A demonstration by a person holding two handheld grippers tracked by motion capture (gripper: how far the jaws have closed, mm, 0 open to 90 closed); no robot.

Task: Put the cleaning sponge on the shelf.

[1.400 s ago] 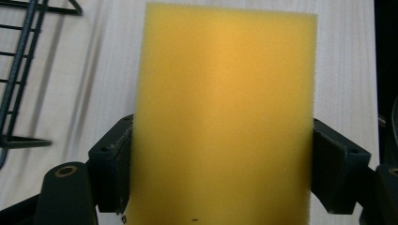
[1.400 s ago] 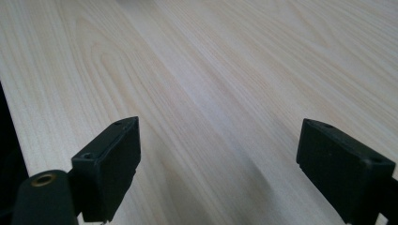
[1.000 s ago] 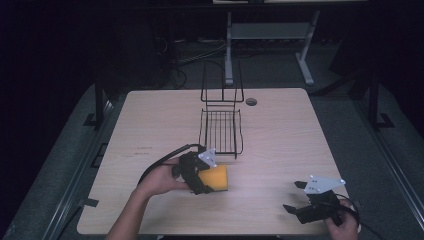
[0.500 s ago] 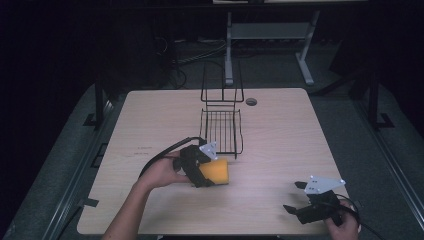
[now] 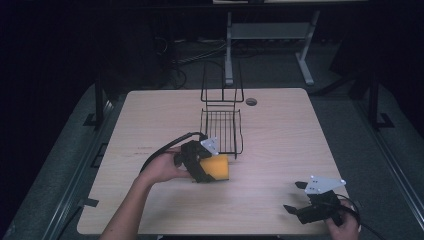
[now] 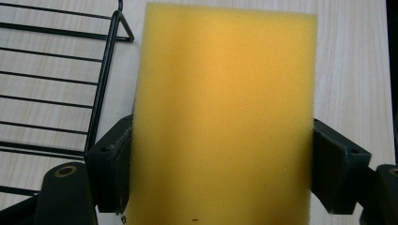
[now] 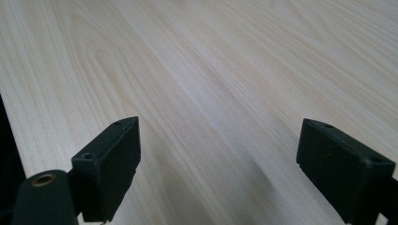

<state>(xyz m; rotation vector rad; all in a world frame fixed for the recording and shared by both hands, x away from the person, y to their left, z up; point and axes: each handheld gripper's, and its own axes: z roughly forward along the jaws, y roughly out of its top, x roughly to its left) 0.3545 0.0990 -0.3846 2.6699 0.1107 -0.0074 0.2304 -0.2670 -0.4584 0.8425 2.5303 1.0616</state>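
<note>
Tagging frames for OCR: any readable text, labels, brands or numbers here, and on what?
None readable in any view.
Yellow sponge, held in the left tongs: plain faces, no print.
Black wire rack: no tag.
Wooden table: bare grain, no sticker.
Right tongs, open, and their grey plate: no marking legible.

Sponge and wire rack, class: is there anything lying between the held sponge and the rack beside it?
Nothing visible does. The left gripper holds the yellow sponge just short of the wire rack, whose near edge shows beside it, with bare table between.
</note>
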